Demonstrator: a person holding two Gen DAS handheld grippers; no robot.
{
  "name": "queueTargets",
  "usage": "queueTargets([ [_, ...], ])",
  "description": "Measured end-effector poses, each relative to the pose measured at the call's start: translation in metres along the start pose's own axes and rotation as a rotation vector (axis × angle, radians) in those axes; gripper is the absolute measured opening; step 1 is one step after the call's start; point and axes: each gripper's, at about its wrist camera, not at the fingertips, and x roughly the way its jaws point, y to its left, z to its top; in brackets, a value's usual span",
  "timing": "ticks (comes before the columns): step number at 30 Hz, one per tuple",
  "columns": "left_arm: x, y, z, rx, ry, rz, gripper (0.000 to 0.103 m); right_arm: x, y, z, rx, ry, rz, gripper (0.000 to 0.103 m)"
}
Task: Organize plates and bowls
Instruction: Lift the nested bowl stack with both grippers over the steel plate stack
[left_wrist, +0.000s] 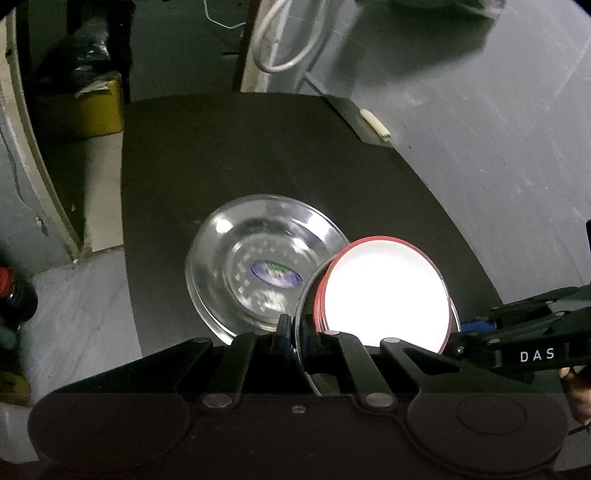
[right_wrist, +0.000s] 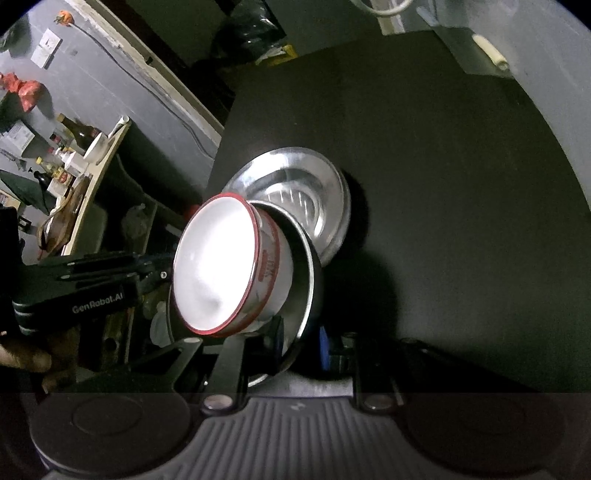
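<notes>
Spreading beneath both tools, the dark bench (left_wrist: 229, 155) carries a steel plate (left_wrist: 258, 258), which lies flat just ahead of the left tool (left_wrist: 294, 332). A second steel plate (right_wrist: 308, 280) is lifted and tilted, with its rim overlapping the flat plate in the right wrist view. Both tools grip this tilted plate at opposite edges: the left tool is pinched tight on its thin rim, and the right tool (right_wrist: 301, 341) is narrowed onto the rim nearest its camera. A white bowl (left_wrist: 384, 291) with a red rim sits in the tilted plate, between the two tools, its bright inside washed out. Part of a hand (right_wrist: 26, 360) shows behind the left tool.
</notes>
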Motion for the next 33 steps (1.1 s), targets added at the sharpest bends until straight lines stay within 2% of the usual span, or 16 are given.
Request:
queueTargets([
  [16, 0.037, 0.045, 0.044, -0.091, -0.008, 0.043, 0.003, 0.048, 0.011, 0.064, -0.062, 0.033, -0.018, 0.022],
  [24, 0.056, 0.056, 0.058, -0.113, -0.002, 0.051, 0.003, 0.068, 0.004, 0.076, -0.025, 0.027, -0.04, 0.021],
  [33, 0.061, 0.063, 0.056, -0.131, 0.015, 0.057, 0.003, 0.076, 0.0, 0.079, 0.004, 0.039, -0.039, 0.02],
])
